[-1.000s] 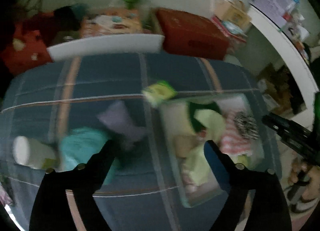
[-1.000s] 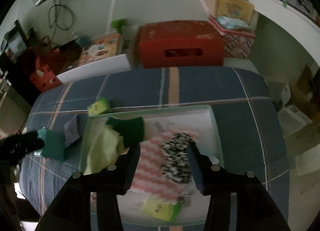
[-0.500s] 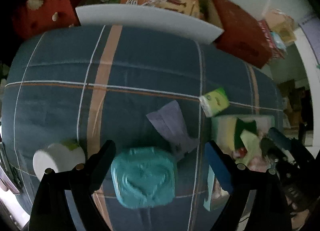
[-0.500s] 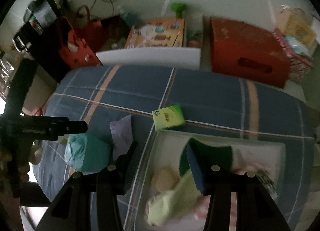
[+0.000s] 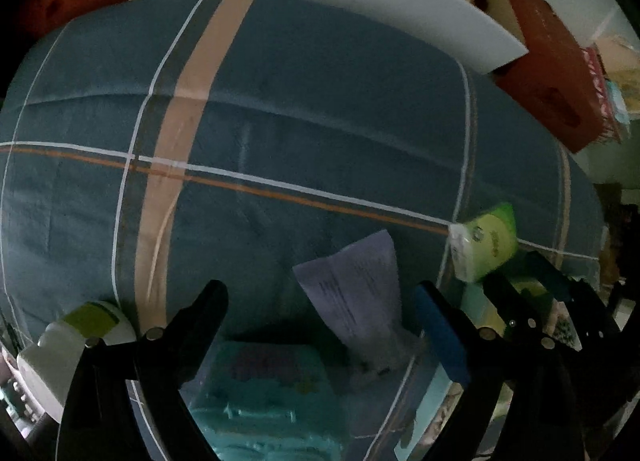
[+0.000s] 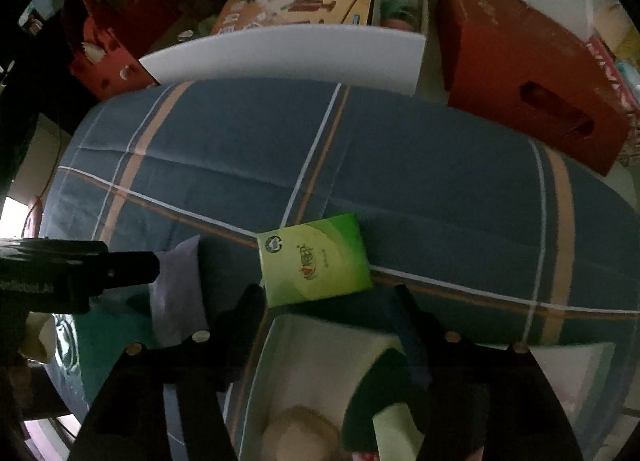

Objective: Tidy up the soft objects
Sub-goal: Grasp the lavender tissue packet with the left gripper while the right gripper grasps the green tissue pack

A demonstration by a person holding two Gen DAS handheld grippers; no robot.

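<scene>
Green tissue pack (image 6: 314,260) lies on the blue plaid bedcover (image 6: 420,181), just beyond the tray's (image 6: 256,373) rim; right gripper (image 6: 328,301) hovers above it, jaws opening, empty; left gripper (image 5: 320,301) gapes over a teal pouch (image 5: 264,401)

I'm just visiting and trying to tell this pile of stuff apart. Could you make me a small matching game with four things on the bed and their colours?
Things:
1. tissue pack
2. folded pouch
3. heart-embossed case
4. box behind the bed

Colours:
A. teal
B. red
C. green
D. pale lilac

Pairs: 1-C, 2-D, 3-A, 4-B
</scene>
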